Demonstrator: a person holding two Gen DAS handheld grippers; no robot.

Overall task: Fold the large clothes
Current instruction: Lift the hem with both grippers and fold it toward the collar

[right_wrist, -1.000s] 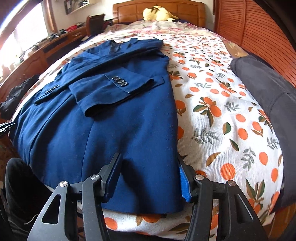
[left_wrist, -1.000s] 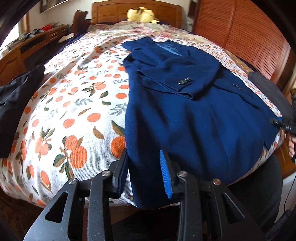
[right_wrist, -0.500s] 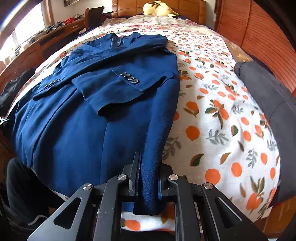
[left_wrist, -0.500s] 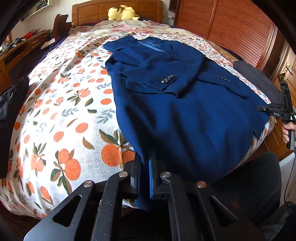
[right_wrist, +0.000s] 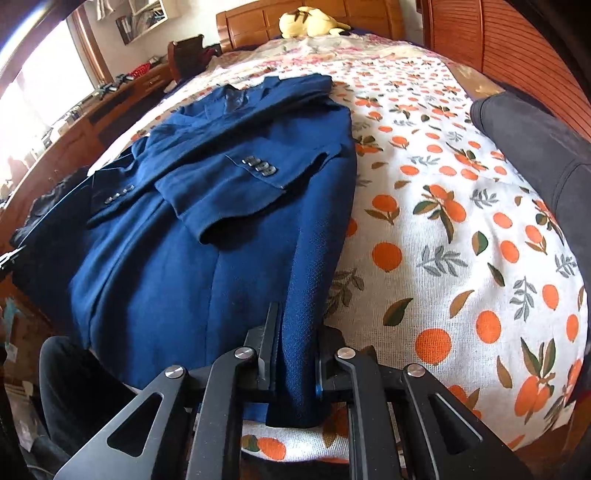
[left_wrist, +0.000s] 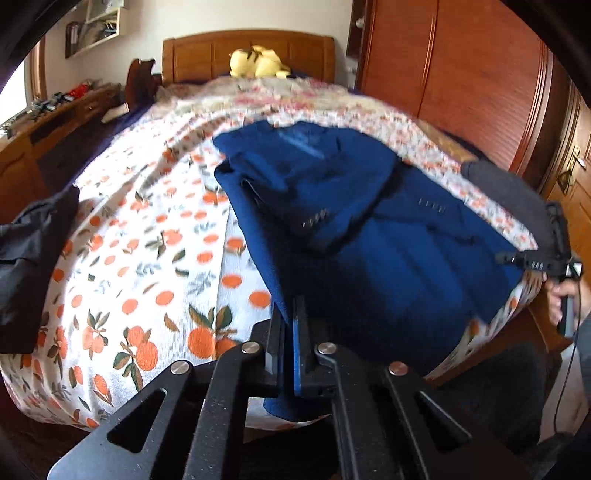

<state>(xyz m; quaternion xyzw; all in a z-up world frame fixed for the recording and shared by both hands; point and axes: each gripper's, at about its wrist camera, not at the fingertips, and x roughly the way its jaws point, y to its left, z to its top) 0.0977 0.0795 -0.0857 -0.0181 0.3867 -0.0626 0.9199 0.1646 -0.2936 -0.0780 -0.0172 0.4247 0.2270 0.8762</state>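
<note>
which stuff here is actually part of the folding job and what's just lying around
Part of the job:
- blue blazer, sleeves folded across it
- left gripper, shut on its hem corner
- right gripper, shut on the other hem corner

Lying about:
- yellow plush toy
- black garment
- dark grey garment

- A bedroom in a home.
- A bed (right_wrist: 461, 229) fills most of both views, covered by a white sheet printed with oranges and leaves.
- A wooden headboard (left_wrist: 247, 55) stands at the far end, with a yellow plush toy (left_wrist: 258, 66) lying in front of it.
- A reddish wooden wardrobe (left_wrist: 461, 74) with slatted doors lines one side of the bed.
- A long wooden dresser (right_wrist: 110, 110) with small clutter on top runs under a bright window (right_wrist: 40, 88).
- A wall shelf (left_wrist: 96, 26) holds books.
</note>
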